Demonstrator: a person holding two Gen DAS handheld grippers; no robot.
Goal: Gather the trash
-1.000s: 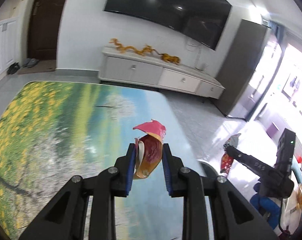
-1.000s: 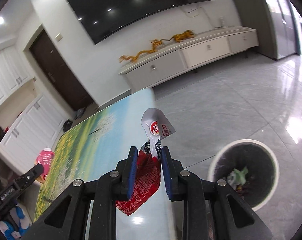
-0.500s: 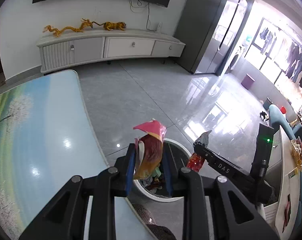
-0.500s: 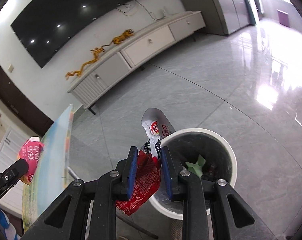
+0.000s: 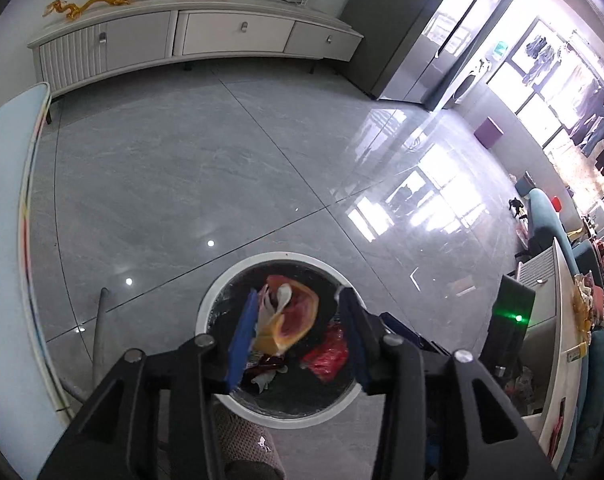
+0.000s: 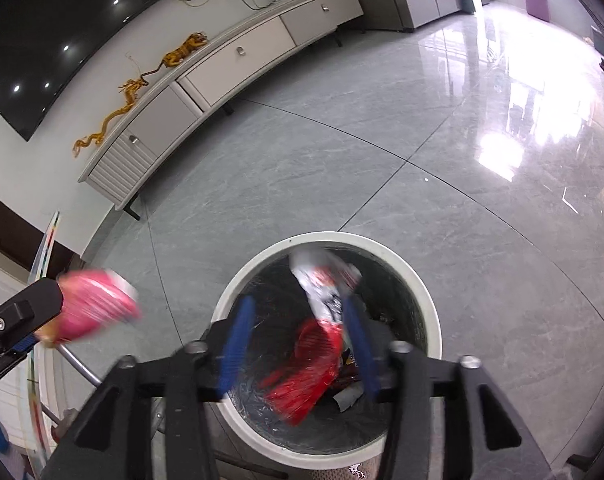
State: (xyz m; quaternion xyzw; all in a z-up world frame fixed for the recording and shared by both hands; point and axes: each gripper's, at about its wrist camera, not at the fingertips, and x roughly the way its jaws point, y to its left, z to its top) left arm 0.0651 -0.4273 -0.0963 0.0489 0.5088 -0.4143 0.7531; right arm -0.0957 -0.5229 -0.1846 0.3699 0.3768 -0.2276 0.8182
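The left claw (image 5: 298, 328) is held over the white-rimmed bin (image 5: 222, 296), its jaws just spread; the pink-and-orange wrapper (image 5: 290, 320) is seen between the blue pads, touching the left one and clear of the right. The right claw (image 6: 298, 344) is likewise poised above the bin (image 6: 429, 304), its jaws just parted, and the red-and-white wrapper (image 6: 317, 344) is blurred between them, close against the right pad, over the dark liner. Other scraps are seen inside. The tabletop (image 5: 6, 240) is seen at left.
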